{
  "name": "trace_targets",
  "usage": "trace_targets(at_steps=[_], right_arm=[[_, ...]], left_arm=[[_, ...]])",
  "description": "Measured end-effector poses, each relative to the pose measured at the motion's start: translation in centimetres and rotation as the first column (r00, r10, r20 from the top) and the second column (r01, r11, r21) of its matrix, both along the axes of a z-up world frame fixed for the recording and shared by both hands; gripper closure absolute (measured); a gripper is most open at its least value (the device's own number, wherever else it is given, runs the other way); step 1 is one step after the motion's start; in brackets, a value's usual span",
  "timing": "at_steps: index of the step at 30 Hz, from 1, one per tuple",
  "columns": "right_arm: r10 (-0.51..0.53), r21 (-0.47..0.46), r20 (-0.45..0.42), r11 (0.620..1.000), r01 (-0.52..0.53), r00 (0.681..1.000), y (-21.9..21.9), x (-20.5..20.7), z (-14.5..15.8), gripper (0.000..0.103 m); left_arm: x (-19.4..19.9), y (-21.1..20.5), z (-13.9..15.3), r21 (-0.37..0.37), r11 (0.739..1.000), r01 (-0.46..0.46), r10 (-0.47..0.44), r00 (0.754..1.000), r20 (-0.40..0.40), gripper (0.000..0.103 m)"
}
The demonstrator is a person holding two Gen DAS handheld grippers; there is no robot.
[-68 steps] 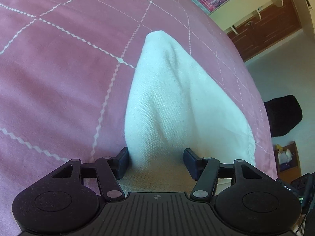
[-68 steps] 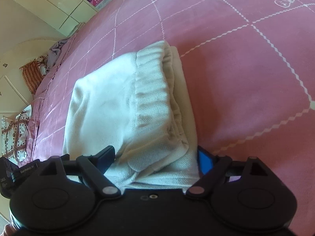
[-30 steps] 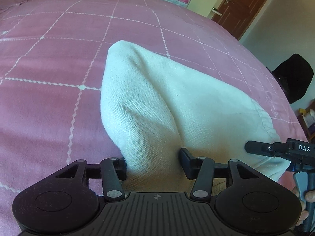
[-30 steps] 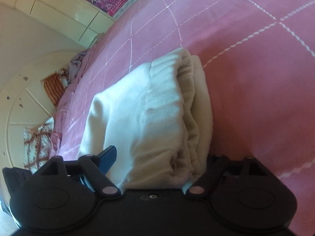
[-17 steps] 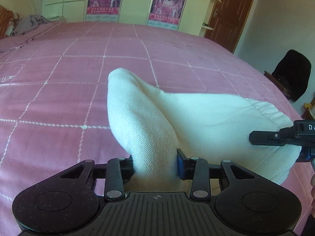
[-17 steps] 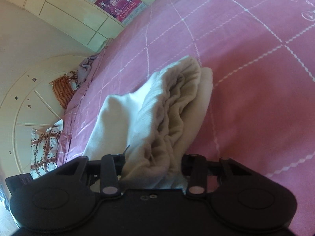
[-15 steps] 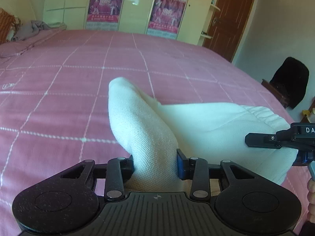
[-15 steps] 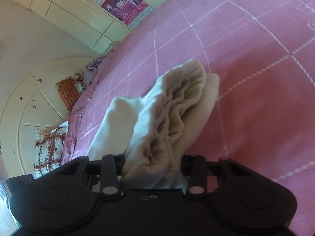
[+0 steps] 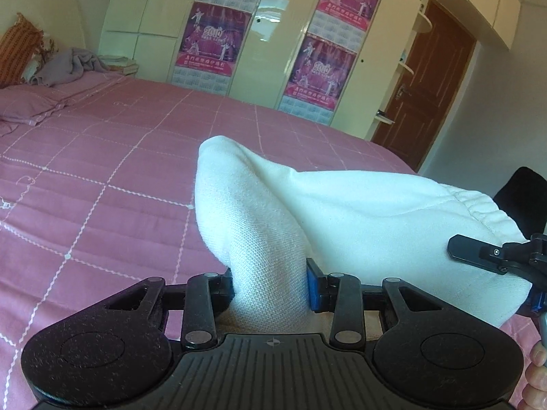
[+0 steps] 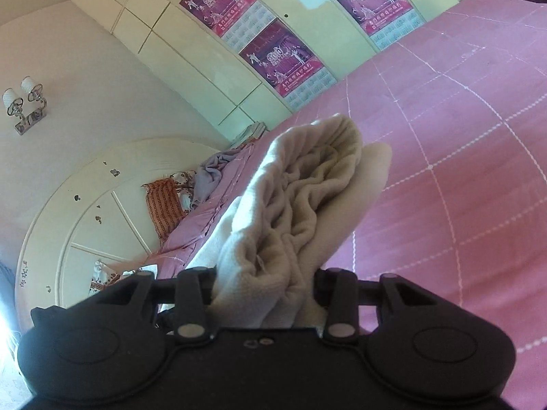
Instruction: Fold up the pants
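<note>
The left gripper (image 9: 270, 282) is clenched on a bunched fold of the white pants (image 9: 359, 212), its jaws having just closed in on the cloth within the last second. The fabric rises in a narrow ridge from between the jaws to a rounded corner out ahead. To the right, the folded bundle spreads wide, ending at its gathered waistband (image 9: 478, 205) edge. There the right gripper (image 9: 492, 256) shows as a dark bar against the cloth, with part of a hand (image 9: 536, 372) at the frame's lower right corner.

In the right wrist view, the right gripper (image 10: 265, 285) is likewise clamped on a thick, wrinkled wad of the pants (image 10: 307, 188), its jaws also having just drawn together on the fabric. The wad sticks out forward and upward from the jaws, its far end rounded, with a smoother layer lying along its right side.

The pants hang between the two grippers above the pink bed (image 9: 102, 177). The quilted cover, crossed by white stitched lines, stretches bare to the left and ahead of the bundle. A pillow (image 9: 24, 106) and a grey blanket (image 9: 68, 66) lie at the far left end. Beyond the far edge of the bed stand cream wardrobe doors (image 9: 147, 24) with purple posters (image 9: 212, 37), and a brown door (image 9: 427, 92) stands at the right.
</note>
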State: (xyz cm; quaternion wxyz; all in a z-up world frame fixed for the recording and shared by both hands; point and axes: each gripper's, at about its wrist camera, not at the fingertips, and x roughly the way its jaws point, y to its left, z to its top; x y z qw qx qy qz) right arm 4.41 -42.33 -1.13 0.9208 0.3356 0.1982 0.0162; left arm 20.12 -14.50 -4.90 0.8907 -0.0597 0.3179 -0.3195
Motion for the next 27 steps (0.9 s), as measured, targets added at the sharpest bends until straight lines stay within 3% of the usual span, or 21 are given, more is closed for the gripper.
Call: trace_targets(at_steps=[7,10,12,14,15,17,19,20,22,25,27], right_arm=[[-0.029,-0.022,-0.057,0.999,0.028,0.998,-1.2,5.5,-3.8,0.063],[-0.075,-0.045,-0.100,0.997,0.070,0.992,-2.1,5.9,-6.2,0.063],[-0.109,-0.112,-0.166,0.989,0.091,0.980,-2.4,6.4,-7.5,0.062],[-0.130,-0.170,-0.241,0.981,0.090,0.962,-2.5,6.7,-8.9,0.058],[-0.144,-0.201,-0.275,0.976,0.090,0.951,-2.4,6.7,-9.5,0.057],[-0.174,-0.252,-0.318,0.963,0.094,0.932,-1.9,6.2,-10.7,0.039],[-0.229,-0.292,-0.333,0.947,0.130,0.915,-1.7,5.3,-11.3,0.027],[-0.243,-0.301,-0.334,0.943,0.142,0.911,-1.7,4.8,-11.3,0.026],[-0.247,-0.295,-0.332,0.944,0.148,0.910,-1.7,3.9,-10.8,0.026],[-0.323,-0.430,-0.254,0.882,0.192,0.912,-0.2,2.7,-8.1,0.033],[-0.311,-0.470,-0.197,0.863,0.189,0.930,1.1,2.4,-6.3,0.058]], left_arm=[[3.9,-3.4,-4.7,0.088,0.996,-0.019,0.022,0.999,-0.039,0.066],[4.4,-5.0,-7.3,0.179,0.984,0.007,0.004,0.998,-0.059,0.065],[4.3,-5.4,-8.9,0.225,0.974,0.014,0.002,0.997,-0.072,0.063],[3.7,-5.3,-10.1,0.264,0.965,0.016,-0.001,0.998,-0.060,0.044],[3.7,-5.1,-10.3,0.269,0.963,0.012,0.004,0.998,-0.056,0.041],[3.7,-4.6,-10.2,0.292,0.956,-0.011,0.031,0.997,-0.064,0.017],[3.9,-3.8,-9.8,0.277,0.961,0.007,0.023,0.994,-0.104,0.016],[3.7,-3.4,-9.2,0.281,0.960,0.008,0.021,0.995,-0.101,0.016],[2.2,-2.6,-7.4,0.316,0.947,-0.050,0.051,0.999,0.004,0.016],[0.3,-1.9,-5.0,0.280,0.958,-0.053,0.031,0.996,0.084,0.016],[-0.4,-2.6,-4.3,0.269,0.963,-0.026,0.003,0.996,0.087,0.016]])
